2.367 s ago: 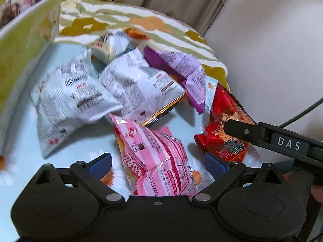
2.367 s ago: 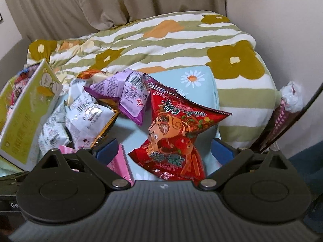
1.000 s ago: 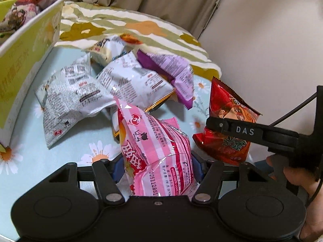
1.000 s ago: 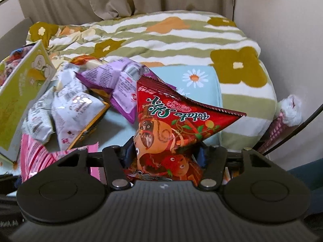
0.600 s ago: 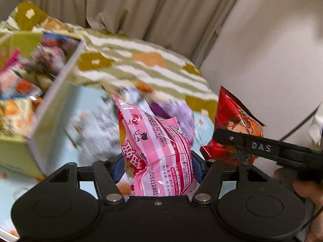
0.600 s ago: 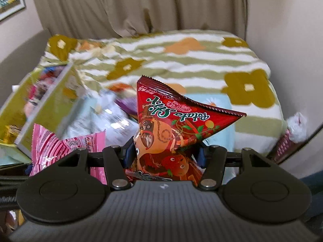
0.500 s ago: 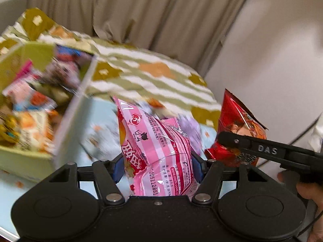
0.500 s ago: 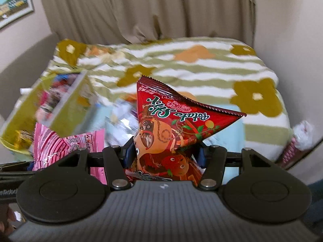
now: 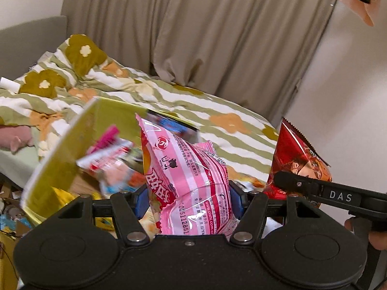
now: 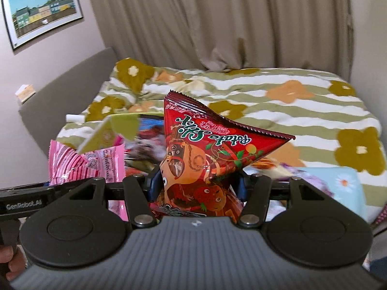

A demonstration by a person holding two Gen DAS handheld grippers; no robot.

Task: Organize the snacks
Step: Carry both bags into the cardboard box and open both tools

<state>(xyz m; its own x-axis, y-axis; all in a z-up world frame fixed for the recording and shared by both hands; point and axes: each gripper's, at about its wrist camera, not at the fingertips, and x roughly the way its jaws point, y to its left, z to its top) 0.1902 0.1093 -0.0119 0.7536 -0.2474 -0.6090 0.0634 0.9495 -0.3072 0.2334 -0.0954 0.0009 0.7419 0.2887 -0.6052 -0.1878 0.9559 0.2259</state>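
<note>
My left gripper [image 9: 188,201] is shut on a pink striped snack packet [image 9: 186,181], held up in the air in the left wrist view. Ahead and to its left stands a yellow-green box [image 9: 60,154] with several snack packets inside, blurred by motion. My right gripper [image 10: 197,188] is shut on a red potato-stick bag [image 10: 205,154]. That red bag [image 9: 297,159] also shows at the right of the left wrist view, and the pink packet [image 10: 84,164] at the left of the right wrist view. The yellow-green box [image 10: 108,130] sits behind it.
A bed with a green striped flowered duvet [image 10: 278,101] fills the background, with beige curtains [image 9: 217,36] behind it. Loose packets lie on a light blue cloth [image 10: 338,181] at lower right. A framed picture [image 10: 41,9] hangs on the wall.
Both grippers have risen from the pile with their packets held. The view has swung left, so the yellow-green box now sits ahead and the loose packets have dropped out of sight.
</note>
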